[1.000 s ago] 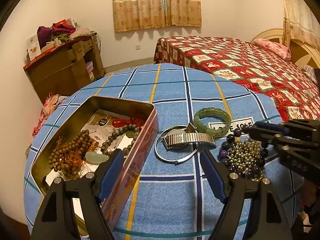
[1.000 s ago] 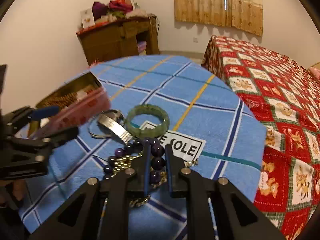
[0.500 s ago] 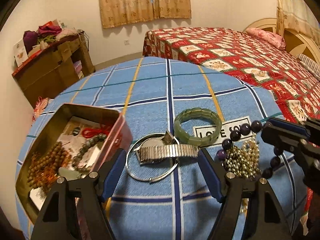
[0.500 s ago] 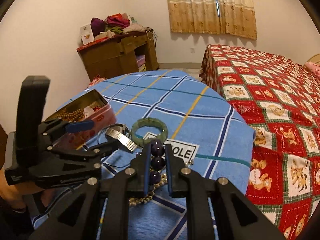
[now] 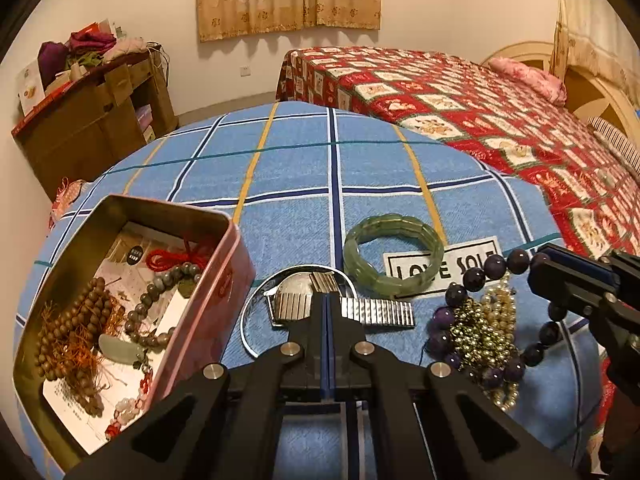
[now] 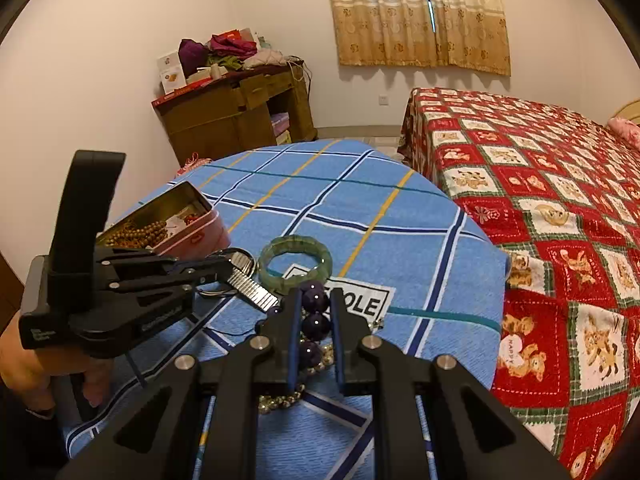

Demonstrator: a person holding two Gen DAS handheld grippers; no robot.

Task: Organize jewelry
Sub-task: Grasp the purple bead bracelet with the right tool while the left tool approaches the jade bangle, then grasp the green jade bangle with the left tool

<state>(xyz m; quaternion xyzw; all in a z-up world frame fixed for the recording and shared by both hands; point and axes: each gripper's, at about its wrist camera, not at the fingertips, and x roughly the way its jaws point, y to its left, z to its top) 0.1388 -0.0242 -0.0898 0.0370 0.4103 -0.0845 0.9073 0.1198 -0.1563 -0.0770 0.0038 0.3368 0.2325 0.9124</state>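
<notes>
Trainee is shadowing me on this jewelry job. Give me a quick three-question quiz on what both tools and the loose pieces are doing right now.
1. Multiple choice: what is clamped between the fingers of the right tool? A) green bangle, B) purple bead strand, C) red cord.
2. True or false: the green bangle lies inside the tin.
3. Fill in: the left tool is shut on the band of the silver ____.

Key: 1 B. 2 false; it lies on the blue cloth, apart from the tin. 3 watch.
</notes>
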